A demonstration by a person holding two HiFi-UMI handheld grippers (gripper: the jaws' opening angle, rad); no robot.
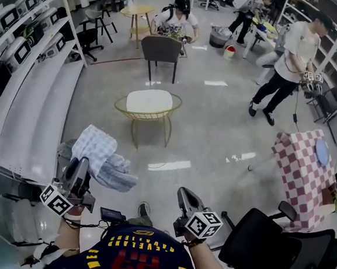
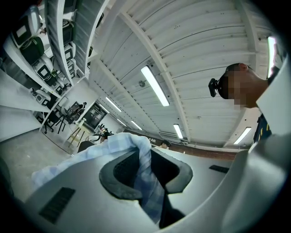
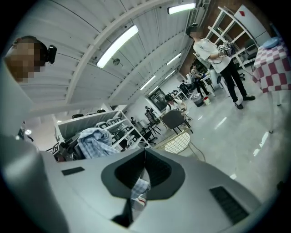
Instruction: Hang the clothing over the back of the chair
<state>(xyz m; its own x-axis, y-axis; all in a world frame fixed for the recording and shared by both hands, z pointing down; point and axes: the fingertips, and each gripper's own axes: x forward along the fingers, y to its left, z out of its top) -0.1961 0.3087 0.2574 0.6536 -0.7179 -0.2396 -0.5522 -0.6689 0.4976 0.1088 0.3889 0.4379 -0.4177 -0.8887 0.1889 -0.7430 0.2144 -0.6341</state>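
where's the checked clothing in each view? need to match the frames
Head view: lower left, the checked clothing is bunched over the left tongs.
Left gripper view: bottom centre, pinched between the jaws and spilling to the left.
Right gripper view: left of centre, a bundle.
Shared landmark: the dark grey chair.

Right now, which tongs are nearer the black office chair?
Right. In the head view, the right tongs sit just left of the office chair, apart from it; the left tongs are farther left, clamped on the checked cloth.
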